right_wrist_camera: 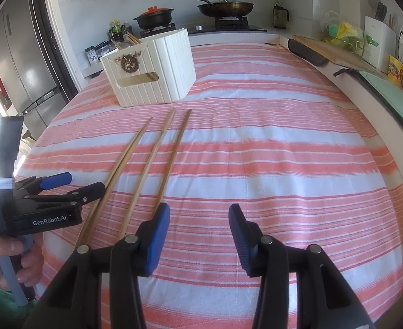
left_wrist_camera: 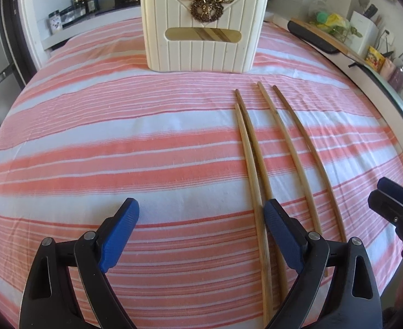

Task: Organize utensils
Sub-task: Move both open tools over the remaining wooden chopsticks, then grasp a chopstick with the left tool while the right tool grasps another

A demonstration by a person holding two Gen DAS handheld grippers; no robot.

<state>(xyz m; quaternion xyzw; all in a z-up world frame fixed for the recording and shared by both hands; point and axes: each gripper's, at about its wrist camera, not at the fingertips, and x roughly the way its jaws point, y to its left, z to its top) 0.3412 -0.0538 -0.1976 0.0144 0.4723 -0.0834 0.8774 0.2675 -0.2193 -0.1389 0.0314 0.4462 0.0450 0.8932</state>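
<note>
Several long wooden chopsticks (left_wrist_camera: pixel 283 148) lie side by side on the striped cloth, tips toward a cream ribbed holder box (left_wrist_camera: pixel 201 30) with a gold deer emblem. The box shows in the right wrist view (right_wrist_camera: pixel 152 74) with chopsticks standing in it. My left gripper (left_wrist_camera: pixel 201 219) is open and empty, its right finger just beside the leftmost chopsticks. My right gripper (right_wrist_camera: pixel 198 224) is open and empty, just right of the chopsticks (right_wrist_camera: pixel 157 148). The left gripper (right_wrist_camera: pixel 64 186) shows at the left of the right wrist view, and the right gripper (left_wrist_camera: pixel 393 200) at the right of the left wrist view.
The pink and white striped cloth (right_wrist_camera: pixel 269 150) covers the table. A stove with a black pot (right_wrist_camera: pixel 153 17) and a pan (right_wrist_camera: pixel 224 6) stands behind. A fridge (right_wrist_camera: pixel 17 54) is at the left. A cutting board (right_wrist_camera: pixel 335 52) and jars line the right counter.
</note>
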